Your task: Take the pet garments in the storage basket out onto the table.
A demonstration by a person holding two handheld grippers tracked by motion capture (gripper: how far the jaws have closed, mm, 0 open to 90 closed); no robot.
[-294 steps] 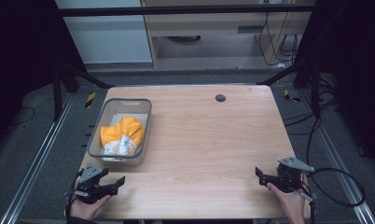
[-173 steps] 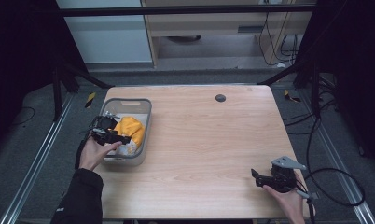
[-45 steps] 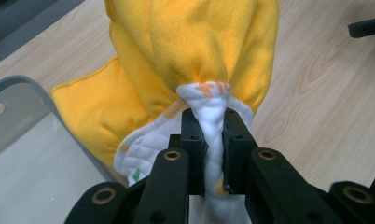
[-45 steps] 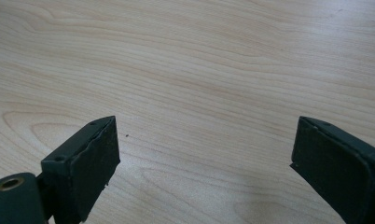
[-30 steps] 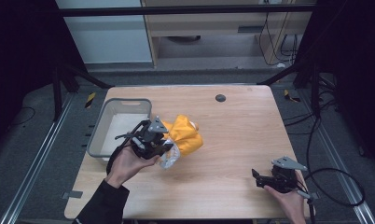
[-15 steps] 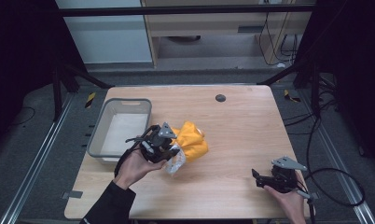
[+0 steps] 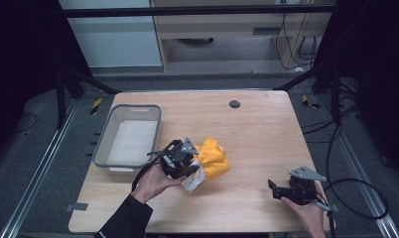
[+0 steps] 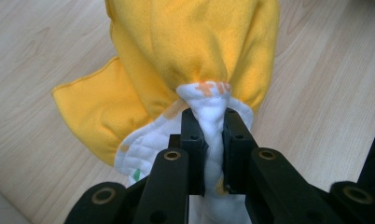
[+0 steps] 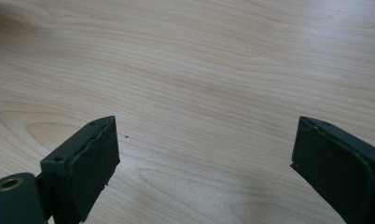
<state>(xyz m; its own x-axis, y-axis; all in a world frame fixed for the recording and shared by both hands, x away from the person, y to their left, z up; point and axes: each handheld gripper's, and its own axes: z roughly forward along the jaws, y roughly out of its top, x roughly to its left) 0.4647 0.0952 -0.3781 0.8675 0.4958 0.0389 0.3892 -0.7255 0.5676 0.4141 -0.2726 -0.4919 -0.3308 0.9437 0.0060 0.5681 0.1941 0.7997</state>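
A yellow cloth [image 7: 213,157] with a white quilted underside [image 8: 213,116] hangs bunched over the middle of the wooden table [image 7: 257,134], just above or touching its top. My left gripper [image 7: 187,166] is shut on the cloth's white gathered part, which is pinched between the black pads [image 8: 193,140] in the left gripper view. The yellow fabric [image 8: 190,51] droops past the jaws onto the wood. My right gripper [image 7: 273,187] rests near the table's front right edge, open, its fingertips [image 9: 90,154] wide apart over bare wood.
A grey plastic bin [image 7: 110,144] stands at the table's left side with a white bottom and nothing else visible inside. A small dark round hole [image 7: 234,104] marks the far middle of the table. Cables [image 7: 356,198] trail off the right edge.
My left gripper has carried the cloth a little down and toward the front of the table, away from the bin. The right gripper has stayed where it was.
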